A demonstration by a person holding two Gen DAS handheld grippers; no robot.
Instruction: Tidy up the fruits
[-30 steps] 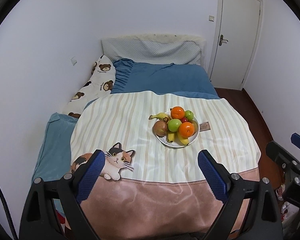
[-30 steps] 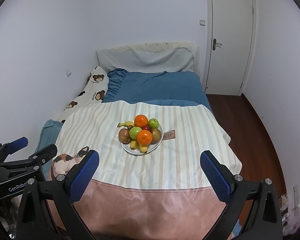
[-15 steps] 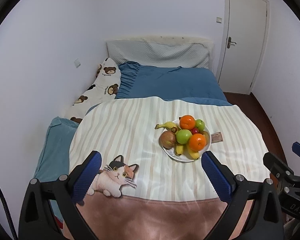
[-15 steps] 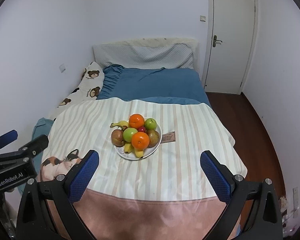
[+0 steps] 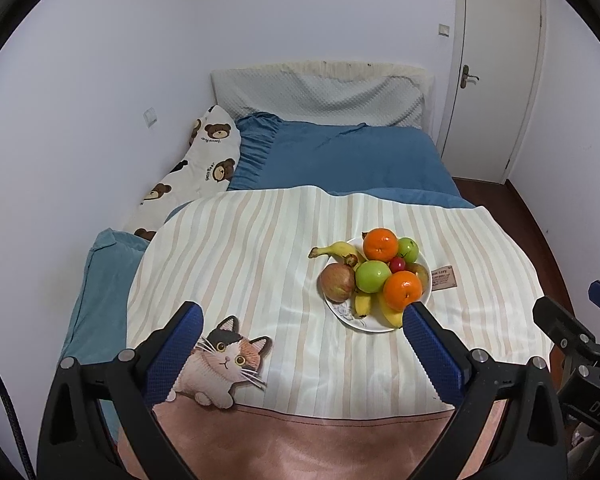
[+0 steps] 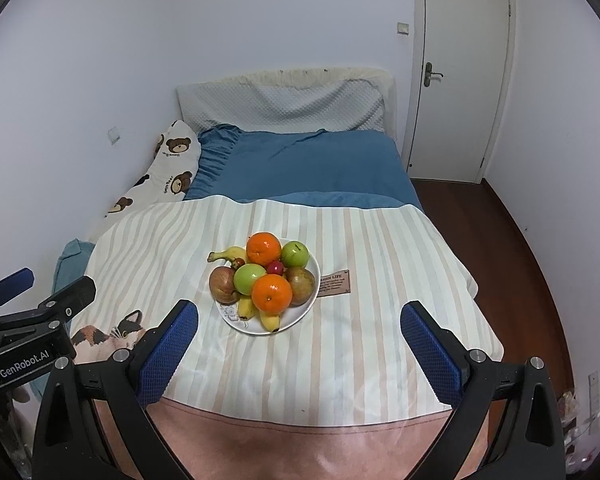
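A white plate (image 6: 236,322) sits on the striped blanket and holds a heap of fruit: two oranges (image 6: 271,294), two green apples (image 6: 250,279), a red apple (image 6: 222,284), a brownish fruit (image 6: 301,285), a small red fruit (image 6: 275,267) and bananas (image 6: 270,322). In the left wrist view the same plate (image 5: 346,318) lies ahead and to the right. My left gripper (image 5: 302,312) is open and empty above the blanket, its right finger (image 5: 432,352) just short of the plate. My right gripper (image 6: 300,312) is open and empty, the plate ahead by its left finger.
The striped blanket (image 6: 380,280) with a cat picture (image 5: 224,364) covers the near end of a bed with blue bedding (image 6: 308,168). A bear-print pillow (image 5: 204,160) lies along the left wall. A brown label (image 6: 334,282) lies beside the plate. Door (image 6: 456,80) and wooden floor (image 6: 512,248) are at right.
Both grippers have come forward and lower toward the bed, so the plate of fruit now looks larger and nearer to the fingers. The fruit has not moved.
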